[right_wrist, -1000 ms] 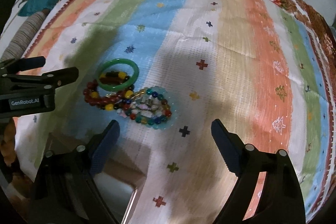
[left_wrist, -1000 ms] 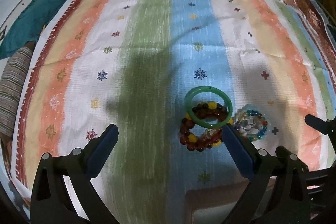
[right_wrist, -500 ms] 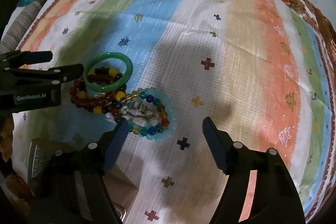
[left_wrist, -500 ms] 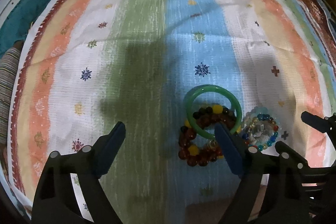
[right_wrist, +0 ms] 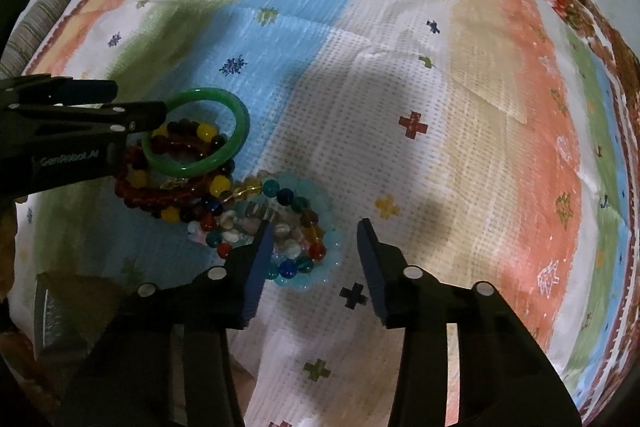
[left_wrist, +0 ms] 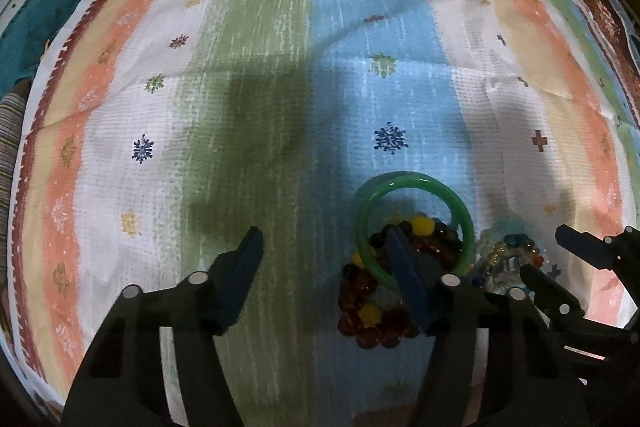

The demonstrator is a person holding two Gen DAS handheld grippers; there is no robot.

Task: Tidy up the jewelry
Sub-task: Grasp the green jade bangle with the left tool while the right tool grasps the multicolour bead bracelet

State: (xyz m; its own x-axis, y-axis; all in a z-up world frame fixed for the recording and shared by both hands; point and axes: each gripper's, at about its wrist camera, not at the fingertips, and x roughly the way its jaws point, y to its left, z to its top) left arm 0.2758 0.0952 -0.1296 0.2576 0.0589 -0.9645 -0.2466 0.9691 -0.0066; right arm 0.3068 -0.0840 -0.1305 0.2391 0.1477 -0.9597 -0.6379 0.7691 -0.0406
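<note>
Under left gripper (left_wrist: 324, 247) right finger: green bangle (left_wrist: 416, 187); both grippers half-wide, closing, nothing gripped.

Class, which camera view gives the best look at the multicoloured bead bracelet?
The right wrist view: the multicoloured bead bracelet lies near centre, most beads distinct, one right tool finger over its edge. The left wrist view shows only a sliver at the right, partly hidden behind tool parts.

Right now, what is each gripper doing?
Left gripper: closing, nothing gripped, one finger inside the green bangle.
Right gripper: closing around the multicolour bead bracelet, not gripping.
</note>
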